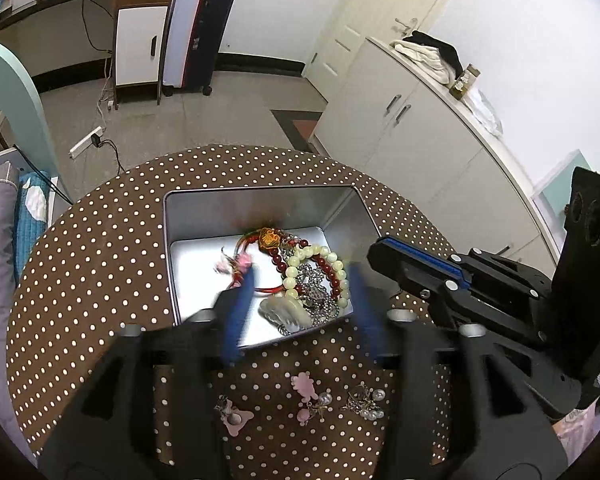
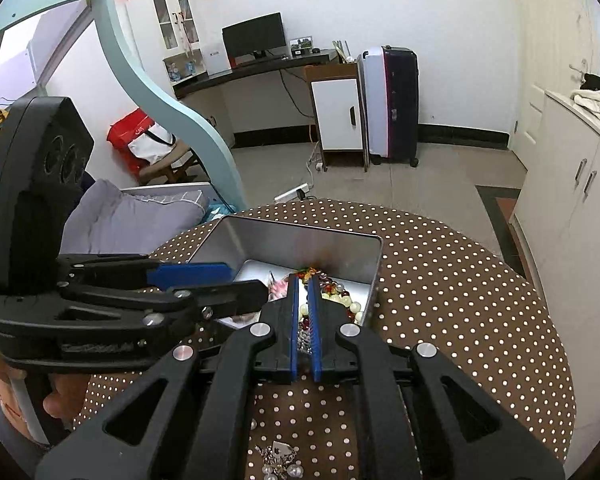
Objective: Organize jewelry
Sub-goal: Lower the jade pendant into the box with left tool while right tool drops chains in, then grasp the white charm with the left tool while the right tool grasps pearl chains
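An open silver tin [image 1: 204,216] sits on the round polka-dot table [image 1: 100,248]. It holds a heap of jewelry: a cream bead bracelet [image 1: 320,258], a dark red bead bracelet [image 1: 278,262], a silver chain [image 1: 320,300], a red cord with an orange knot [image 1: 269,238] and a white comb clip [image 1: 284,312]. My left gripper [image 1: 302,276] is open, blurred, over the tin's near edge, empty. My right gripper [image 2: 304,280] is nearly shut over the tin [image 2: 300,240], nothing seen between its fingers. Pink hair clips [image 1: 306,394], a pink clip [image 1: 234,416] and pearl earrings [image 1: 366,402] lie on the table near me.
The right gripper's body [image 1: 480,292] reaches in at the right of the left wrist view; the left gripper's body [image 2: 120,296] crosses the left of the right wrist view. White cabinets [image 1: 420,128] stand right of the table, bedding [image 2: 132,212] to its left.
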Demonstrator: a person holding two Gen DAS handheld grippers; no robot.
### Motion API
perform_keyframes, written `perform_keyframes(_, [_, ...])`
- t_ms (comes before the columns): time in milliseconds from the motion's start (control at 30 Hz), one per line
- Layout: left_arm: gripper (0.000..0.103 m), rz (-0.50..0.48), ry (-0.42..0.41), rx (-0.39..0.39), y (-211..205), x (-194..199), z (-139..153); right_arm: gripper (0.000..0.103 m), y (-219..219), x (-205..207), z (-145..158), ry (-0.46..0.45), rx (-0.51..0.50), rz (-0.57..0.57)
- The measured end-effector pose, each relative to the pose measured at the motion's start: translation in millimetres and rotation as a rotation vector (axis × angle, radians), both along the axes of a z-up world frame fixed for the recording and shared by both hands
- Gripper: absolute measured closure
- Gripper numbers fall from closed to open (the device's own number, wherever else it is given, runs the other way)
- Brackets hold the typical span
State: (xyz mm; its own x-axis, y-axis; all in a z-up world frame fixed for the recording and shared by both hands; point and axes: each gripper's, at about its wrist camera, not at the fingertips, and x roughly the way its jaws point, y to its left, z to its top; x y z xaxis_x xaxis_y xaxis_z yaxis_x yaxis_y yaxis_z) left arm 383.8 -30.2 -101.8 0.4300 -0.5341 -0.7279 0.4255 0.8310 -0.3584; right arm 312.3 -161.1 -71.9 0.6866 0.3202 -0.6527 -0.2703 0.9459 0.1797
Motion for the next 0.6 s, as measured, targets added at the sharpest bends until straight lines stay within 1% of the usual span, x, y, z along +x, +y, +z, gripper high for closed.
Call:
perform_keyframes(167, [0.048,0.001,-0.027,0.000,6,-14,7,0.097,-6,-11,9,-0.019,0.008,-0.007])
perform_keyframes(267, [0.048,-0.004,-0.058,-0.009,12,-29,16,0.097,-8,-23,16,-0.036,0.009,-0.005])
perform_keyframes(367, [0.048,-0.008,-0.100,0.001,20,-48,23,0.097,-9,-38,20,-0.053,0.007,0.005])
perform_keyframes(500, [0.048,0.008,-0.144,0.024,34,-73,23,0.096,-7,-56,17,-0.055,-0.002,0.016])
perform_keyframes(600, [0.048,0.041,-0.173,0.050,46,-93,16,0.094,-6,-68,10,-0.048,-0.017,0.016])
